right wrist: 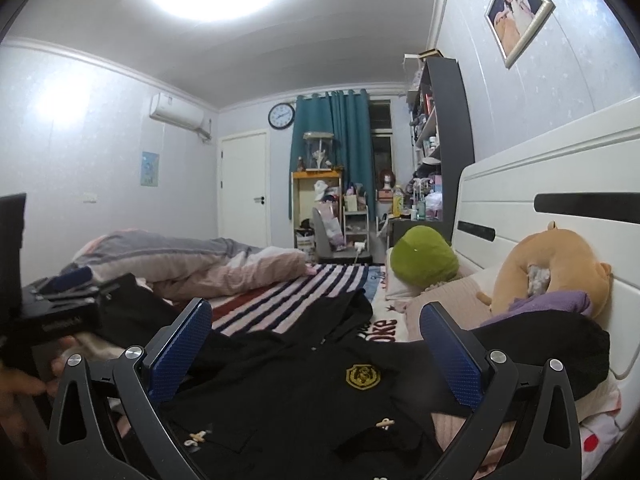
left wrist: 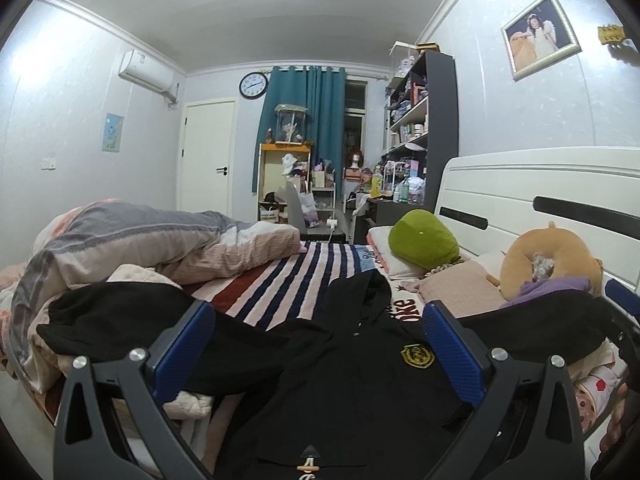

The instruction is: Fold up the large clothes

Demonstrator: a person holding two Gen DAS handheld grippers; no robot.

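A large black coat [left wrist: 352, 392] with a yellow chest badge [left wrist: 417, 356] and toggle buttons lies spread on the striped bed sheet [left wrist: 304, 280]. It also shows in the right wrist view [right wrist: 320, 408], badge [right wrist: 362, 376] up. Its sleeves spread to the left [left wrist: 120, 320] and to the right [right wrist: 552, 344]. My left gripper [left wrist: 316, 344] is open and empty, hovering above the coat. My right gripper [right wrist: 316, 340] is open and empty above the coat too. The left gripper's body [right wrist: 60, 304] shows at the left edge of the right wrist view.
A bunched quilt [left wrist: 140, 248] lies on the bed's far left. A green plush [left wrist: 424, 240], an orange neck pillow [left wrist: 552, 260] and pink pillows lean on the white headboard [left wrist: 540, 192] at right. A cluttered desk and shelves [left wrist: 412, 132] stand beyond the bed.
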